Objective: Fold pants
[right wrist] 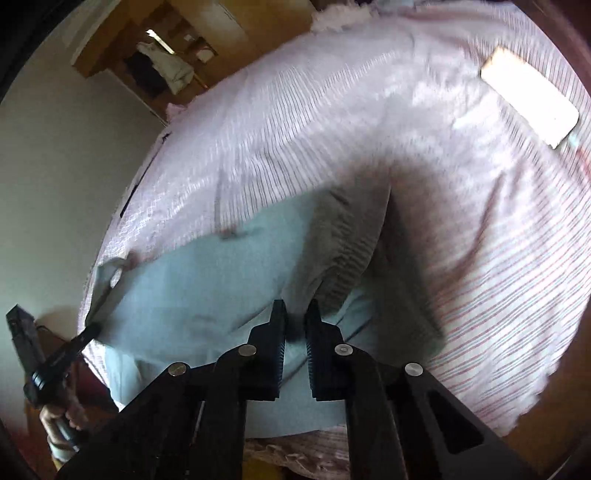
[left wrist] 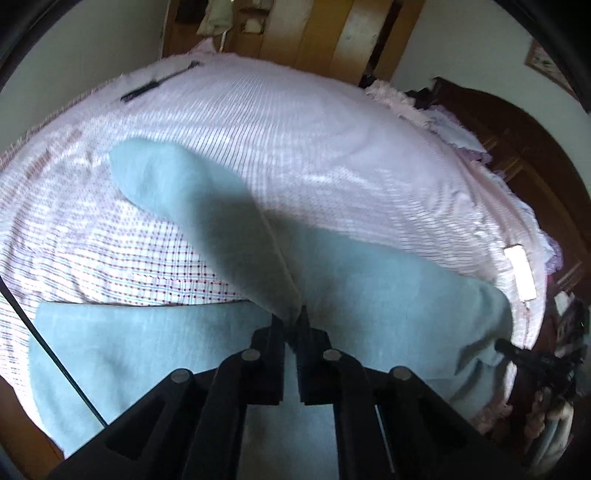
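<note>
Light blue pants lie on a pink and white striped bed sheet. My left gripper is shut on a raised fold of the blue cloth, and one leg trails away to the upper left. In the right wrist view my right gripper is shut on the pants just below the ribbed waistband, which stands up in a ridge. The left gripper, held by a hand, pinches the cloth's far left edge.
A white flat rectangular object lies on the sheet near the bed's right side, also in the right wrist view. A dark wooden headboard and wooden furniture stand beyond the bed. A black strip lies on the far sheet.
</note>
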The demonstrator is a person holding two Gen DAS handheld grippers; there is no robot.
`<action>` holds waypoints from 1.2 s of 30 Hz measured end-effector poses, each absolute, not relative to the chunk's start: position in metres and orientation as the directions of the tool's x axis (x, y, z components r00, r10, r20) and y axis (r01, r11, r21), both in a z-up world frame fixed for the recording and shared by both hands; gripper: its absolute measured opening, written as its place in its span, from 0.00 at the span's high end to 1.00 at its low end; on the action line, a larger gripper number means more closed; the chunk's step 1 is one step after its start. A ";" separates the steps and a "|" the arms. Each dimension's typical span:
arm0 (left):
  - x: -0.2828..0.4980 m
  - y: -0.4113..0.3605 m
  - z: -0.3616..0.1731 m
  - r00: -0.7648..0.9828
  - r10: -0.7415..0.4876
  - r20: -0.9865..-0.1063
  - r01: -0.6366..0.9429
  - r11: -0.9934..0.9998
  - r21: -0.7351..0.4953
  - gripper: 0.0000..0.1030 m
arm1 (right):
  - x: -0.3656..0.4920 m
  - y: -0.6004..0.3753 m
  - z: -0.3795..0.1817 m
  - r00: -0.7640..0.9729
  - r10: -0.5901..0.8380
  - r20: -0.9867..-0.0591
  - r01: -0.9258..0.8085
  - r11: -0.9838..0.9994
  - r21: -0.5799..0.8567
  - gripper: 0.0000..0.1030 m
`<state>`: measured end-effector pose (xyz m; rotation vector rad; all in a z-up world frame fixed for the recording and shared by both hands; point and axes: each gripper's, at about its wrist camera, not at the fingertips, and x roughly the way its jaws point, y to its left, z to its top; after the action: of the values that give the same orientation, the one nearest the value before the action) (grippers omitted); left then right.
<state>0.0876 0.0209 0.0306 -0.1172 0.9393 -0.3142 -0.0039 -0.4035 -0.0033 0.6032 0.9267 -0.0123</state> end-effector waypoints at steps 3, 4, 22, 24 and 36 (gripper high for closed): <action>0.067 0.020 0.047 0.552 -0.336 -0.763 0.249 0.940 -0.233 0.95 | -0.012 -0.411 0.013 0.635 0.215 -0.742 0.251 0.851 0.462 0.98; 0.057 0.021 0.050 0.545 -0.345 -0.764 0.259 0.936 -0.238 0.95 | -0.015 -0.412 0.016 0.641 0.201 -0.740 0.251 0.857 0.451 0.98; 0.003 0.002 -0.022 0.248 -0.352 -0.902 0.266 0.921 -0.287 0.93 | -0.030 -0.411 -0.038 0.536 0.079 -0.841 0.286 0.920 0.269 0.88; 0.002 0.003 -0.022 0.250 -0.347 -0.904 0.268 0.922 -0.280 0.91 | -0.027 -0.405 -0.040 0.529 0.043 -0.848 0.262 0.942 0.211 0.87; 0.000 0.040 0.033 0.425 -0.284 -0.859 0.232 0.952 -0.199 0.58 | -0.026 -0.382 0.018 0.578 -0.079 -0.812 0.179 0.983 0.032 0.69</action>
<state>-0.0001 0.0401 0.0331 -0.0532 1.0846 -0.3222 -0.0265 -0.3824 0.0175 0.1146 0.9427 -0.1510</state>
